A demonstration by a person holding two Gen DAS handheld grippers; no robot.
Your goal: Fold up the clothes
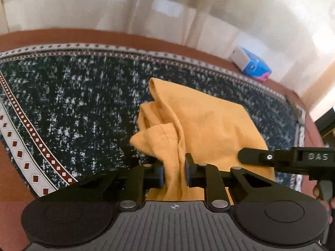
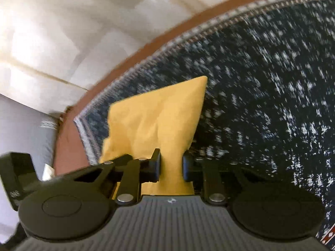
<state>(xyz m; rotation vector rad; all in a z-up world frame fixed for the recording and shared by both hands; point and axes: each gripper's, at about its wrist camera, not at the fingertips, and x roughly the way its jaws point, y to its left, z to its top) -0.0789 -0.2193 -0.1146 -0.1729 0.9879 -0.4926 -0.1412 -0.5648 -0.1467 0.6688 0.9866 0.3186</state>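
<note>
Garment point(image 1: 201, 125), mustard yellow, over dark speckled rug point(image 1: 73, 104); we see left gripper point(image 1: 173, 173) and right gripper point(image 2: 171, 168) each clamped on its bunched cloth.

black gripper point(image 1: 174, 172), silver screws

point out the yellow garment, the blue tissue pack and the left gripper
yellow garment point(image 1: 209, 125), left wrist view, on the flat middle of the fabric
blue tissue pack point(image 1: 254, 65), left wrist view, on its blue side
left gripper point(image 1: 174, 172), left wrist view, midway between its fingertips, shut on the cloth
</note>
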